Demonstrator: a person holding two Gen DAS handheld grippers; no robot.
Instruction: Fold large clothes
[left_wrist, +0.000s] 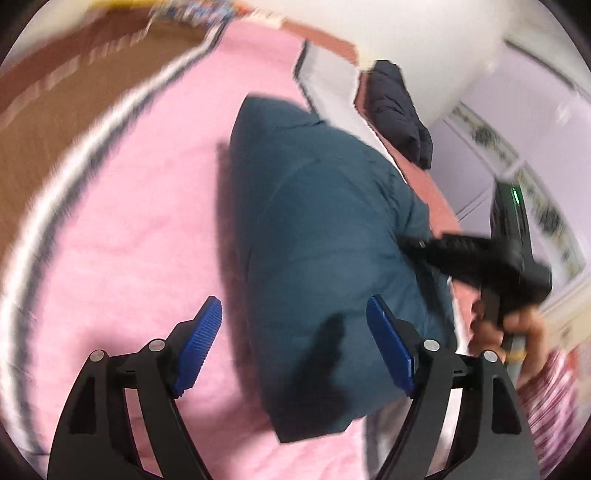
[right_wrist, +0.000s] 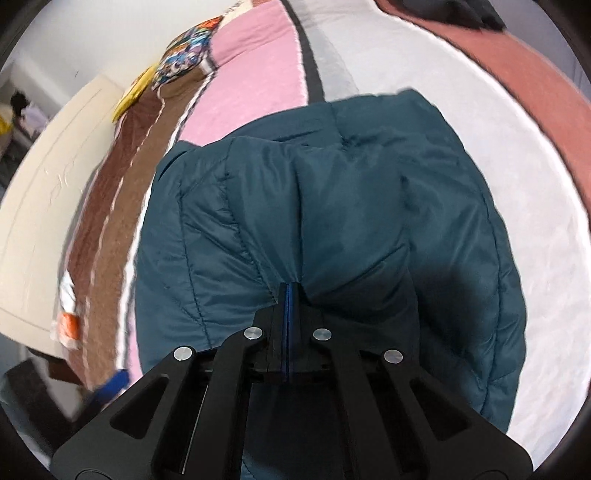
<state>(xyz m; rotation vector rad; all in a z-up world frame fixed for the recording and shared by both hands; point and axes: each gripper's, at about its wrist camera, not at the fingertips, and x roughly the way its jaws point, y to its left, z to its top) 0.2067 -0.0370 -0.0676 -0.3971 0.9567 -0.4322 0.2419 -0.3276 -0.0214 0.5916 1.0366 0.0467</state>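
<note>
A: How will that teal jacket (right_wrist: 332, 229) handle?

B: I'd guess light, puffy and a bit slick; the quilted shell looks soft and springy, so folds may puff open again. Best taken by a seam or hem, where the cloth is thin enough to pinch.

A: Where is it?

B: On the bed, lying across the pink blanket (left_wrist: 122, 236) and a white sheet (right_wrist: 535, 236), already bundled into a thick pad.

A: And the grippers?

B: The right gripper (right_wrist: 290, 291) has its fingers pressed together on a pleat of the jacket, near its middle edge. The left gripper (left_wrist: 295, 343) hovers with its blue pads (left_wrist: 201, 343) wide apart, holding nothing.

A: Which way does it run?

B: In the left view its long axis runs from near the grippers away toward the dark coat (left_wrist: 399, 110); collar or hem end, I can't tell
</note>
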